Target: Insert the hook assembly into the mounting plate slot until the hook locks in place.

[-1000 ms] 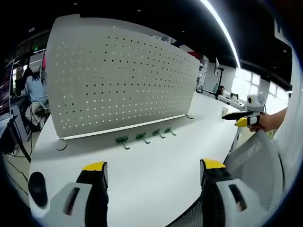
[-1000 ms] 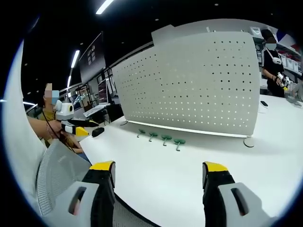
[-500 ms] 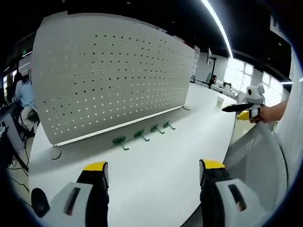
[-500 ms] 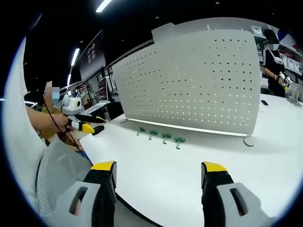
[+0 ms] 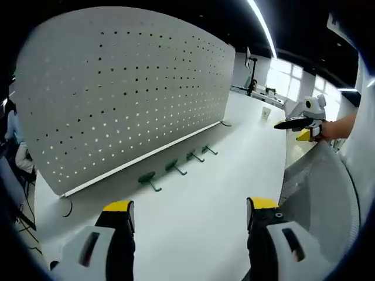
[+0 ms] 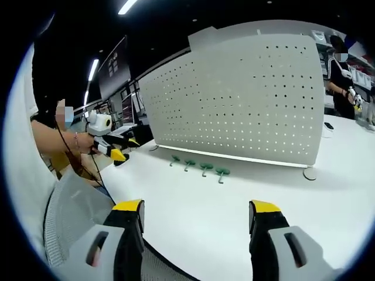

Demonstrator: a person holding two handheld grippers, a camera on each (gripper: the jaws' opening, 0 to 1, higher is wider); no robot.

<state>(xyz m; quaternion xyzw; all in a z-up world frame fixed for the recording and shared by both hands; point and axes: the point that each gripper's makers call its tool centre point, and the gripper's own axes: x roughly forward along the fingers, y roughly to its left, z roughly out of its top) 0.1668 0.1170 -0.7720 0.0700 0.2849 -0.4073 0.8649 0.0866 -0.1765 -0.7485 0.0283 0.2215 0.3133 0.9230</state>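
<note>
The white perforated mounting plate (image 5: 129, 88) (image 6: 246, 99) stands upright on the white table (image 5: 234, 170) (image 6: 199, 205). Several green hooks (image 5: 174, 168) (image 6: 205, 169) lie in a row on the table in front of its foot. My left gripper (image 5: 190, 205) is open, nothing between its yellow-tipped jaws, some way short of the hooks. The right gripper (image 6: 196, 206) is open too and holds nothing. A hand holds each one: the right gripper (image 5: 297, 123) shows off the table's edge, and the left gripper (image 6: 114, 146) hangs at the table's left end.
A grey mesh chair back (image 5: 319, 187) (image 6: 70, 213) rises close in front of both cameras. The plate's round foot (image 6: 309, 174) rests on the table at its right end. A person (image 6: 340, 76) stands behind the plate, with desks and monitors beyond.
The left gripper has moved forward and closer to the plate, which now looms larger in its view. Seen from the right gripper, it has advanced to the table's end. The hooks lie unmoved.
</note>
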